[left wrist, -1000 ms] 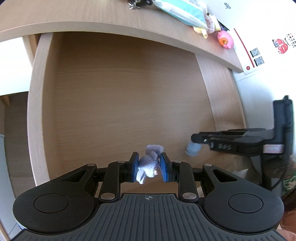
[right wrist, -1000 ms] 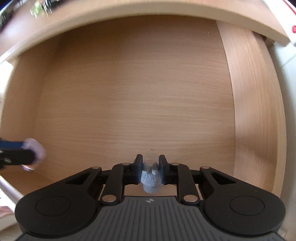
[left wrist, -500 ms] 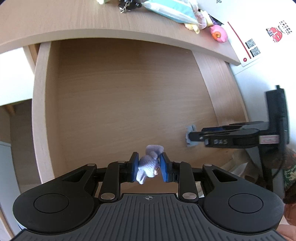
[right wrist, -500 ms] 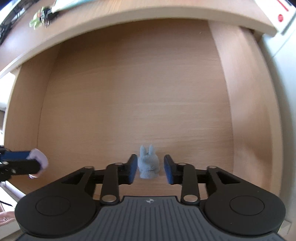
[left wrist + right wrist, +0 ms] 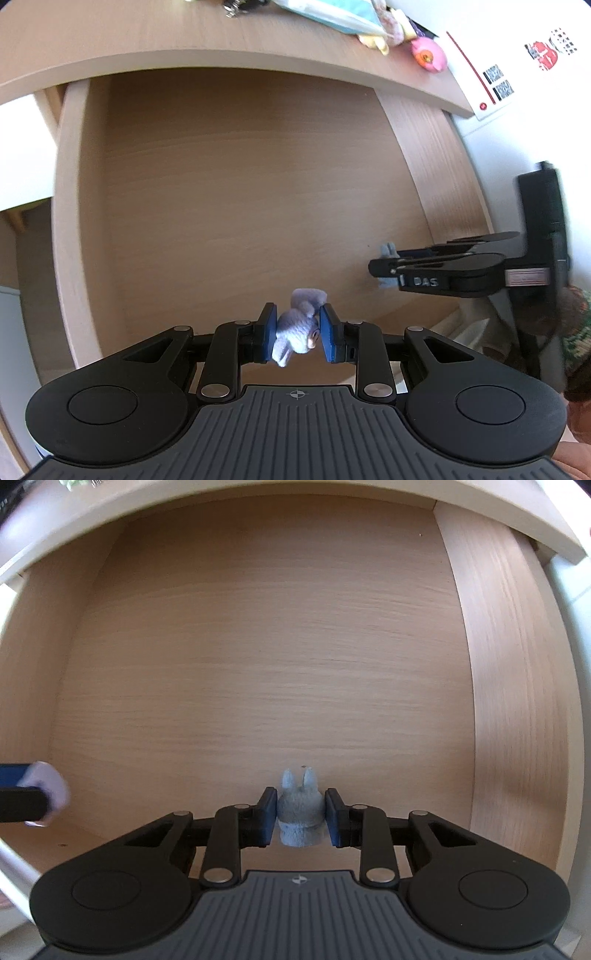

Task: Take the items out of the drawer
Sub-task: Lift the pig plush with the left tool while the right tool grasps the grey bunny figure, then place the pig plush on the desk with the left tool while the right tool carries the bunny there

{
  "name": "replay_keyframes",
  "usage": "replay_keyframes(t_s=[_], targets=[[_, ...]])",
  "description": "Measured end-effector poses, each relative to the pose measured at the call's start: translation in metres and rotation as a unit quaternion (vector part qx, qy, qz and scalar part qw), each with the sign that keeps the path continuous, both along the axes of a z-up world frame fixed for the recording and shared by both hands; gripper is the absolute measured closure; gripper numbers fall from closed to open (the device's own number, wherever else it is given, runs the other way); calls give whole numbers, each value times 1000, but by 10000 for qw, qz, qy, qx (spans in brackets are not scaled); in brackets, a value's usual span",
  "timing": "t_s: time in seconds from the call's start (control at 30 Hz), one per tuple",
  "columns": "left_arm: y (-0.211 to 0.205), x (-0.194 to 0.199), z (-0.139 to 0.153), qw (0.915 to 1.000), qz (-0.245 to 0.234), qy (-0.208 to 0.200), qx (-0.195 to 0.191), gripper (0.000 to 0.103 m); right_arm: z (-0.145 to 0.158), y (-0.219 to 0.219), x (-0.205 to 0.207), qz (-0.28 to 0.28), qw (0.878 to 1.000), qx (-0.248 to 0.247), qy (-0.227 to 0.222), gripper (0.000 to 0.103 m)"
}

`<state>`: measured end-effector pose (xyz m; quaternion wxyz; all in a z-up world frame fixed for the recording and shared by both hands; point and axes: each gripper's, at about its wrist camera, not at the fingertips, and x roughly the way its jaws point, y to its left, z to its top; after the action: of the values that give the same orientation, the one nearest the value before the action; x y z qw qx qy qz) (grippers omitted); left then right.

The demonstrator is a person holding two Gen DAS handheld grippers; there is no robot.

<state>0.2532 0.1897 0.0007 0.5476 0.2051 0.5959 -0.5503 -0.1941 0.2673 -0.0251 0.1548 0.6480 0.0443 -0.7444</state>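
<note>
In the left wrist view my left gripper (image 5: 298, 334) is shut on a lilac plush toy (image 5: 293, 326), held above the front of the open wooden drawer (image 5: 240, 203). The right wrist view shows a grey bunny figure (image 5: 298, 812) standing upright on the drawer floor (image 5: 258, 664). My right gripper (image 5: 301, 818) is open around it, its pads close to the bunny's sides with slim gaps. From the left, the right gripper (image 5: 384, 261) comes in side-on with the bunny's ears (image 5: 388, 251) poking past its fingers. The lilac toy (image 5: 50, 794) shows at the left edge.
The desk top (image 5: 147, 37) overhangs the back of the drawer and carries keys, a teal packet (image 5: 332, 11) and a pink duck toy (image 5: 428, 55). The drawer's right wall (image 5: 517, 701) rises beside the right gripper. The rest of the drawer floor is bare wood.
The right gripper let go of the grey bunny, which now stands upright on the drawer floor, and its jaws have since narrowed around it. The left gripper keeps the lilac toy and has drawn back slightly.
</note>
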Motion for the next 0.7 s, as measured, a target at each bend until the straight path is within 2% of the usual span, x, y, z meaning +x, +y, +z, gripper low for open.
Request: replay_keyframes(t_s=[0.2,0.27,0.33,0.43,0.5,0.53,0.63,0.7], targets=[[-13,-9,0,9995,-296,17,-43,75,42,12,18,-141,9979,-525,342,76],[-19,-11,11,9989,-349,-53,-310,75,59,16,26,-201,9961,-694,515,76],[-30,-12,30,9961,-453,-169,-735,75,73,18,33,-224,9944,-774,691,76],[-55,-19,63,9865,-640,-531,-1411,75,87,23,40,-304,9919,-841,900,76],[-77,-25,83,9752,-870,-890,-1833,75,93,25,42,-366,9905,-863,1005,76],[-90,-28,91,9703,-917,-1017,-1993,75,84,28,31,-388,9899,-894,1034,76],[-134,-35,103,9607,-1003,-1230,-2275,75,87,40,28,-487,9879,-998,1079,76],[-157,-37,103,9581,-979,-1299,-2358,75,87,44,26,-513,9874,-1023,1090,76]])
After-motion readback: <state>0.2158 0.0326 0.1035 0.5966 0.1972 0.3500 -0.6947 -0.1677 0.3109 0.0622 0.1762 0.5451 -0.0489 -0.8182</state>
